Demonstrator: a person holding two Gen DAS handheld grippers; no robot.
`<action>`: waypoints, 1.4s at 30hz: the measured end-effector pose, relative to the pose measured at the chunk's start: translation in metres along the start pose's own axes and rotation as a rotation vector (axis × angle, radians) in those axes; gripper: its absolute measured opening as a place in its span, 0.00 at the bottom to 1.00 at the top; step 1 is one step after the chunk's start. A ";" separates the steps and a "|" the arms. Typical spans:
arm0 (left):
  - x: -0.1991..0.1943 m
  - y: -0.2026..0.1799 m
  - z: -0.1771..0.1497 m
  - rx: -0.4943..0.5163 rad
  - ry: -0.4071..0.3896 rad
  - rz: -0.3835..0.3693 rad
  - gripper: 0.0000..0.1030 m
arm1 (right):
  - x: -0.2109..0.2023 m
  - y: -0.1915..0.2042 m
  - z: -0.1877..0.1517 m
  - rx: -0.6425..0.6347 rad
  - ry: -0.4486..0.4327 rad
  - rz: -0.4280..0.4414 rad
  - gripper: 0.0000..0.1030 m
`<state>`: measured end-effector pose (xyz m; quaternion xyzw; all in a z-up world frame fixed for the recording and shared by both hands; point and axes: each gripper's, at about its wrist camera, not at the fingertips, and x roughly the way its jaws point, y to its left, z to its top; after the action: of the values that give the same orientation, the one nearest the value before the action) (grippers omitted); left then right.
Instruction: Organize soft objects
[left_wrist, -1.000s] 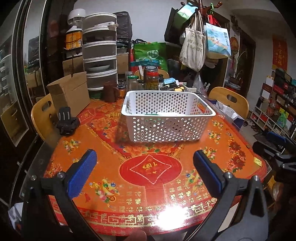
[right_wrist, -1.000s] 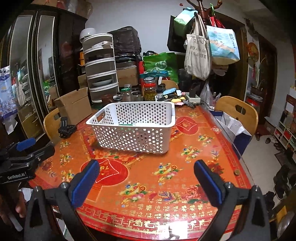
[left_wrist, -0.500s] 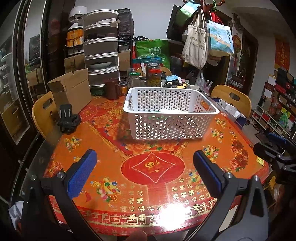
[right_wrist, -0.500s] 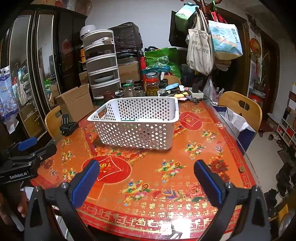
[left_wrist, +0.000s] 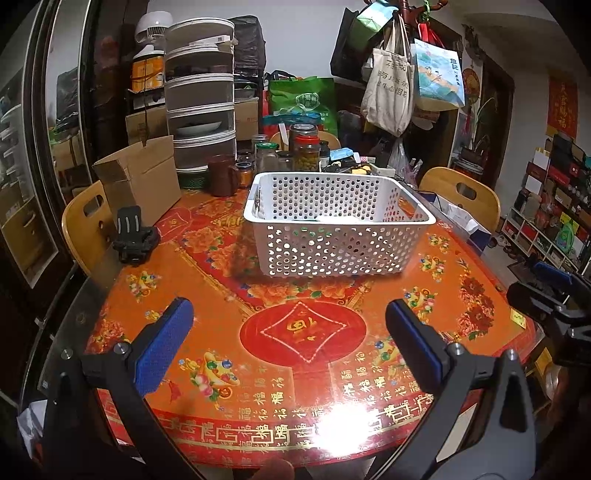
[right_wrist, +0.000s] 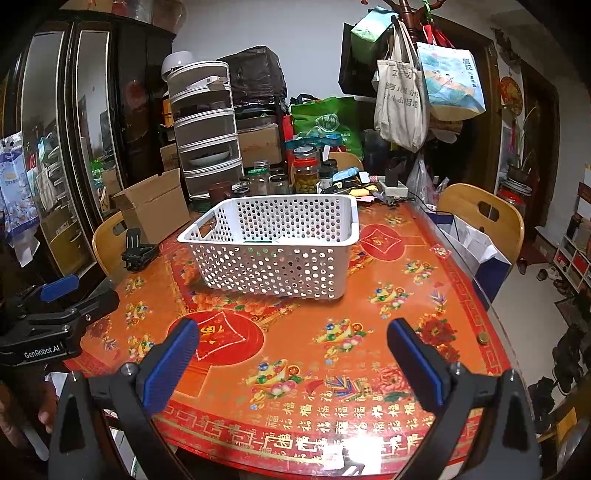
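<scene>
Holding our left gripper (left_wrist: 288, 332) and right gripper (right_wrist: 291, 350) wide and empty over the near table (left_wrist: 229, 306); white perforated basket (left_wrist: 340, 229) mid-table beyond, long axis left-right.

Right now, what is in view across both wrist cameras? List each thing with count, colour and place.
perforated plastic basket: one, white, mid-table; contents unclear
patterned table cover: one, red-orange, under everything
open cardboard box: one, brown, table's far left
black clamp mount: one, black, left table edge
glass jars: several, clear, behind basket
stacked drawer tower: one, grey, far left
wooden chairs: three seen, tan, around table
hanging tote bags: several, cream and blue, on a rack
left gripper: open, blue pads, empty
right gripper: open, blue pads, empty
</scene>
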<state>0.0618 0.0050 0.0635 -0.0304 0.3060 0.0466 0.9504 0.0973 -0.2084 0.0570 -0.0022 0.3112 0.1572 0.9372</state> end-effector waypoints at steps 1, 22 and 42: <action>0.000 0.000 0.000 0.000 0.000 0.000 1.00 | 0.000 0.000 0.000 0.001 0.000 0.001 0.99; 0.000 0.000 0.000 -0.001 -0.001 -0.001 1.00 | -0.005 -0.001 0.000 0.006 -0.002 0.012 0.99; 0.000 -0.003 -0.001 0.000 0.002 -0.002 1.00 | -0.006 0.000 0.000 0.007 -0.001 0.015 0.99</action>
<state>0.0613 0.0022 0.0624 -0.0308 0.3068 0.0455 0.9502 0.0926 -0.2099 0.0601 0.0036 0.3111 0.1633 0.9362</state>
